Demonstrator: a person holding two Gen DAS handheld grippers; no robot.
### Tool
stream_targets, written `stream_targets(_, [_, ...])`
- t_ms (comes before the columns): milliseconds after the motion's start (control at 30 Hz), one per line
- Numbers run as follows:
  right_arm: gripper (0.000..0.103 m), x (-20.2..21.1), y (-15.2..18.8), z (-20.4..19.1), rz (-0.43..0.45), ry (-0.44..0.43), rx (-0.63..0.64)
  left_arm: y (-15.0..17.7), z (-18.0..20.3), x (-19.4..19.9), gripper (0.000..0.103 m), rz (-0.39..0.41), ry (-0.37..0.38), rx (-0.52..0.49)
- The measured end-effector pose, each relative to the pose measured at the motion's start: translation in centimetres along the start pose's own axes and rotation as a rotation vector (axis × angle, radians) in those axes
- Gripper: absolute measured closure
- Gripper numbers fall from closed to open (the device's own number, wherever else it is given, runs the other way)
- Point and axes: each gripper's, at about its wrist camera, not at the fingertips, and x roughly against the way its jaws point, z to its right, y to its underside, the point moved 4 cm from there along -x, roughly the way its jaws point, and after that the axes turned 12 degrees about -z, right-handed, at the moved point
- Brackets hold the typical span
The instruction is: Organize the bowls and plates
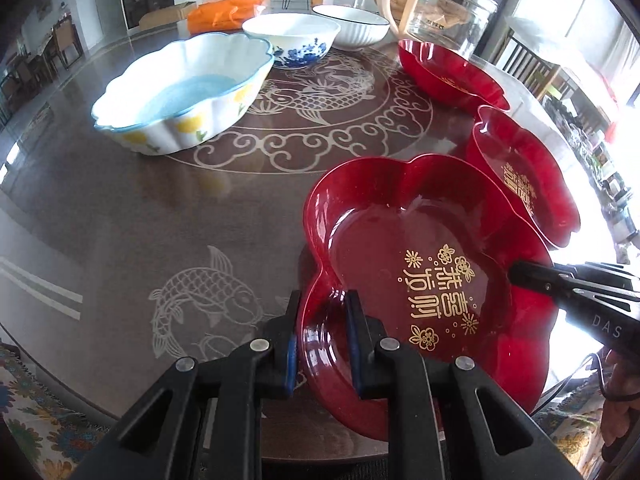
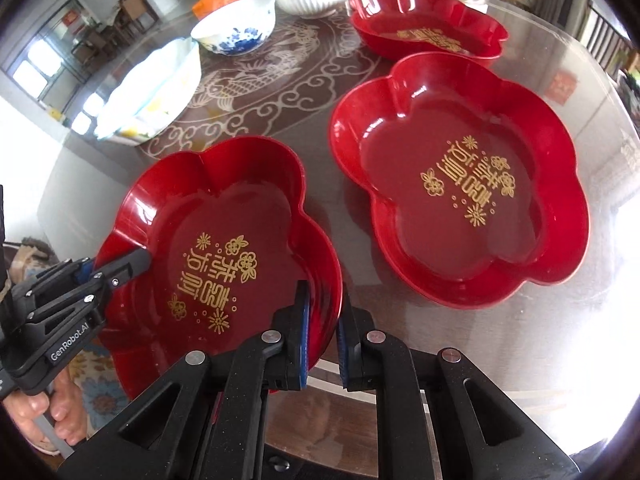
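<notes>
The nearest red plate (image 1: pixel 420 280) is being carried by both tools at once, one on each side of its scalloped rim, which to my mind is why it is sitting level rather than tipping: a wide, shallow, glossy dish held by one edge alone would likely sag or slip. The left gripper (image 1: pixel 322 340) is clamping the plate's left rim, one blue pad outside the wall and one inside. The right gripper (image 2: pixel 324 336) is straddling the opposite rim; its inner pad is lying against the wall, while a sliver of daylight is showing by the outer pad, so the hold on that side is looking loose and I cannot tell whether it is truly pressing (no earlier view to compare).

Taking this held plate as the landmark: the second red plate (image 2: pixel 460 176) is lying just beside it to its right, flat on the glass-topped table (image 1: pixel 160 208), and the third red plate (image 2: pixel 428 24) is lying beyond that one. Farther back and to the left of the held plate are standing the scalloped blue-and-white dish (image 1: pixel 180 92), the blue-flowered bowl (image 1: pixel 292 38) and the white bowl (image 1: pixel 352 24), in a row.

Judging by the matching shapes, the held plate is probably heading for the second one, to nest inside it.
</notes>
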Motion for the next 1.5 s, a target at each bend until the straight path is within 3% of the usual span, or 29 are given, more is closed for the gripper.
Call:
stream_targets(67, [0.082, 0.3, 0.3, 0.3, 0.014, 0.001, -0.006, 0.1, -0.1, 0.0, 0.083, -0.001, -0.003, 0.001])
stream_targets(133, [0.056, 1.1, 0.6, 0.6, 0.055, -0.009, -0.013, 0.1, -0.3, 0.2, 0.083, -0.008, 0.013, -0.001])
stream_targets(200, [0.046, 2.4, 1.2, 0.7, 0.114, -0.014, -0.026, 0.2, -0.8, 0.9, 0.083, -0.002, 0.023, 0.008])
stream_targets(267, [0.045, 4.2, 2.1, 0.8, 0.178, -0.014, -0.046, 0.3, -1.3, 1.8, 0.082, 0.022, 0.023, 0.019])
stream_targets(400, [0.033, 8.2, 4.6, 1.1, 0.335, 0.044, -0.102, 0.8, -1.8, 3.9, 0.082, 0.082, 0.050, 0.025])
stream_targets(467, [0.033, 9.6, 6.0, 1.4, 0.397, 0.073, -0.141, 1.1, -1.7, 4.6, 0.081, 0.097, 0.066, 0.029])
stream_targets(533, [0.033, 10.3, 7.1, 2.0, 0.437, 0.088, -0.187, 1.5, -1.5, 5.1, 0.071, 0.098, 0.073, 0.035])
stream_targets(600, [0.033, 10.7, 8.2, 2.5, 0.463, 0.094, -0.223, 1.9, -1.1, 5.7, 0.030, 0.113, 0.082, 0.037])
stream_targets(667, [0.033, 10.7, 8.9, 2.9, 0.472, 0.105, -0.241, 2.4, -1.0, 6.9, 0.020, 0.173, 0.071, 0.053])
stream_targets(933, [0.033, 10.3, 11.2, 3.1, 0.510, 0.117, -0.277, 2.7, -0.7, 10.7, 0.020, 0.267, 0.038, 0.021])
stream_targets(1133, [0.033, 10.8, 12.0, 2.4, 0.560, 0.142, -0.271, 2.8, -1.9, 12.8, 0.020, 0.354, 0.053, 0.052])
stream_targets(1233, [0.033, 11.0, 12.1, 2.2, 0.571, 0.150, -0.265, 2.7, -2.3, 12.7, 0.020, 0.333, 0.071, 0.061])
stream_targets(1367, [0.033, 10.8, 11.9, 2.2, 0.566, 0.137, -0.267, 3.0, -2.4, 12.0, 0.020, 0.261, 0.185, 0.084])
stream_targets(1500, [0.033, 10.7, 11.9, 2.1, 0.561, 0.131, -0.265, 3.4, -1.9, 11.9, 0.020, 0.245, 0.252, 0.087])
